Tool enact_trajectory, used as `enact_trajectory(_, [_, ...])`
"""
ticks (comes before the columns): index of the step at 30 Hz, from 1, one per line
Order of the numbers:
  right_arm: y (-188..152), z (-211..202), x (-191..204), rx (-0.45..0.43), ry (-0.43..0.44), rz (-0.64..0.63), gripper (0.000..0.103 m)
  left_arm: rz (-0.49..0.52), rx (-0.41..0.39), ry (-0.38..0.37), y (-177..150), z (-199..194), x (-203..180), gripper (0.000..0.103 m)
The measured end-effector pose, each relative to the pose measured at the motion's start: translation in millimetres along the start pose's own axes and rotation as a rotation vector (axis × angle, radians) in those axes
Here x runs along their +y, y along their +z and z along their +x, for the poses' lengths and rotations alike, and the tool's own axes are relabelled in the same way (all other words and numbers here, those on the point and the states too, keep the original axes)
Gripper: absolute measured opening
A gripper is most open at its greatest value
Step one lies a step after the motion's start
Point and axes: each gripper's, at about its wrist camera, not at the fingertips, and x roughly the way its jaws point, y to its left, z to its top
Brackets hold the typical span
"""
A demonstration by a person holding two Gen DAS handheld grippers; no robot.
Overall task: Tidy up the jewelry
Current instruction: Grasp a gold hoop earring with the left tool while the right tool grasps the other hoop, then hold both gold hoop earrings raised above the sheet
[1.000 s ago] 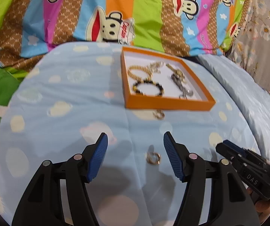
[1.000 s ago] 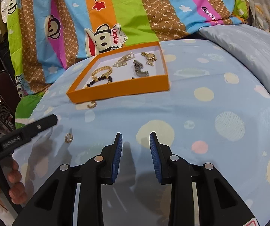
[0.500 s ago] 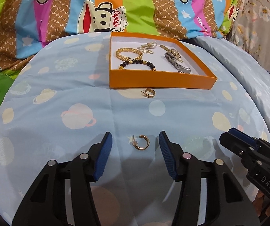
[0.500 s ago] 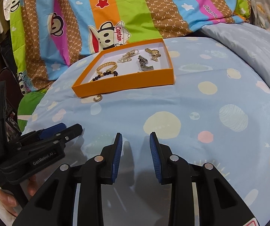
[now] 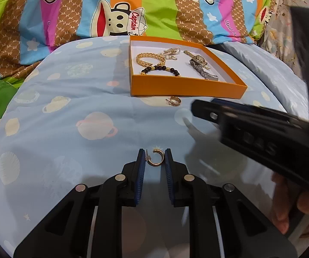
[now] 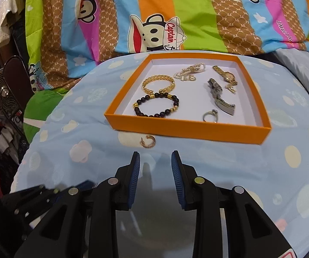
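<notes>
An orange tray (image 5: 186, 85) (image 6: 188, 130) on the blue bedspread holds a gold chain bracelet (image 6: 157, 82), a black bead bracelet (image 6: 156, 105), a pearl piece (image 6: 188, 71), watches (image 6: 220, 96) and a ring (image 6: 210, 116). A gold hoop earring (image 5: 156, 159) sits between my left gripper's (image 5: 153, 158) fingers, which are closed in on it. A second hoop earring (image 5: 173, 101) (image 6: 147, 142) lies just in front of the tray. My right gripper (image 6: 155, 161) is open and hovers a little short of that earring; it also shows in the left wrist view (image 5: 251, 124).
A striped cartoon-monkey quilt (image 6: 154, 17) rises behind the tray. A fan (image 6: 1, 94) and clutter stand off the bed's left side. The left gripper's body (image 6: 36, 195) is at the lower left of the right wrist view.
My left gripper's fingers have closed in around the near hoop earring. My right gripper has swung left and forward toward the earring by the tray, crossing in front of the left camera.
</notes>
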Motion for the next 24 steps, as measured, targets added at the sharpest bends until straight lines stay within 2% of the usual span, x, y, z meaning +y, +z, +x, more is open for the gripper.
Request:
enact_trajectory(10, [11,32,12,0.036,-0.023,-0.017,0.030,-0.006,0.001,-0.015,-3,-3,3,0.018])
enact_trajectory(12, [11,34,14,0.034,-0.036,-0.027,0.027,-0.007,0.001,-0.016,-2,-3,3,0.018])
enact_trajectory(15, [11,35,16,0.036,-0.048,-0.039,0.016,-0.006,0.001,-0.014,-2,-2,3,0.018])
enact_trajectory(24, [-4,18,4,0.015,-0.043,0.005,0.016,0.003,0.000,-0.008,-2,-1,2,0.018])
